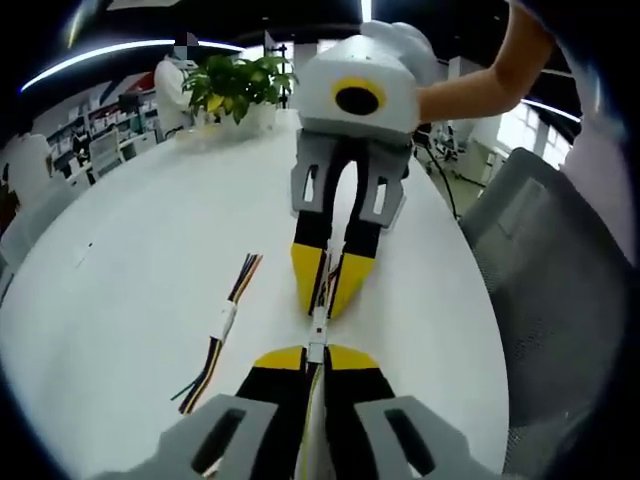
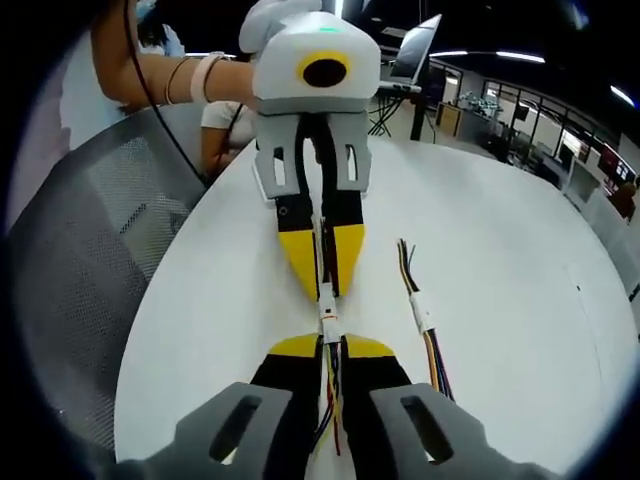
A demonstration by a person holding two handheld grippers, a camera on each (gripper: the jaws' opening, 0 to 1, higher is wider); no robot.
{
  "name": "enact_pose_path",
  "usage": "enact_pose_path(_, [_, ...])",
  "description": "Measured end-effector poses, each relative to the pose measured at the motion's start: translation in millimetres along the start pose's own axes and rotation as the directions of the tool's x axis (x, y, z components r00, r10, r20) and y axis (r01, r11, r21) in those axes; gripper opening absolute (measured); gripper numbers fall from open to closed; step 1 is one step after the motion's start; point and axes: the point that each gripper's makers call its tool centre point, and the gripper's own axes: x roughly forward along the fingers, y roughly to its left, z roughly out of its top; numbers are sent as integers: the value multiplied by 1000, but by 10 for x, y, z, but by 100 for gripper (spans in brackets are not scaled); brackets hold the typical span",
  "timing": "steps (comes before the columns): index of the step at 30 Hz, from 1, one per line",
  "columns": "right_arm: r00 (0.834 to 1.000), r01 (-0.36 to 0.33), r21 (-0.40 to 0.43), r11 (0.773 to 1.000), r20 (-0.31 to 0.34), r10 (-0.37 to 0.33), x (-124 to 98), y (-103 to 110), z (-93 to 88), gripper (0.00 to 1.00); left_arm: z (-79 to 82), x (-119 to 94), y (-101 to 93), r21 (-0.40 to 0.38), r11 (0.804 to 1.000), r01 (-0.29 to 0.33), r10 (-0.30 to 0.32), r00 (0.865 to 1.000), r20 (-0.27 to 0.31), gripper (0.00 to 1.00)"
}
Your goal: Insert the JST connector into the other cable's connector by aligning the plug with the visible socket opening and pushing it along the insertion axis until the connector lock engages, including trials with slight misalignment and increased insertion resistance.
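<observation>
Over the white table (image 1: 120,230), my two grippers face each other tip to tip. In the left gripper view my left gripper (image 1: 312,358) is shut on a multicoloured cable whose white JST connector (image 1: 317,335) sticks out past its yellow tips. My right gripper (image 1: 328,300) reaches in from above, shut on the other cable. In the right gripper view my right gripper (image 2: 330,348) holds its wired cable, and the left gripper (image 2: 326,285) is opposite. The two white connector halves (image 2: 328,318) touch end to end in line; I cannot tell whether the lock is engaged.
A spare wire harness (image 1: 228,322) (image 2: 423,318) with a white joined connector lies on the table beside the grippers. A potted plant (image 1: 238,85) stands at the far edge. A grey mesh chair (image 1: 560,290) (image 2: 80,280) borders the table. A laptop (image 2: 415,50) sits beyond.
</observation>
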Motion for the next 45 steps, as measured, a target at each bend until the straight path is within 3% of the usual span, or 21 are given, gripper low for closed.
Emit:
enact_pose_path(24, [999,-18,-58,998,-35,16,14,15,-12,3,-16,20,-18,9,1000,18,-18,1000,-3,0])
enact_pose_path(39, [1000,-12,-36,999,4,12,-17,-7,21,2,-13,23,3,31,999,23,-24,999,33,0])
enact_pose_path(45, [998,-9,-11,1000,70,10,-68,-10,101,2,18,-50,-1,26,999,43,-45,996,77,0])
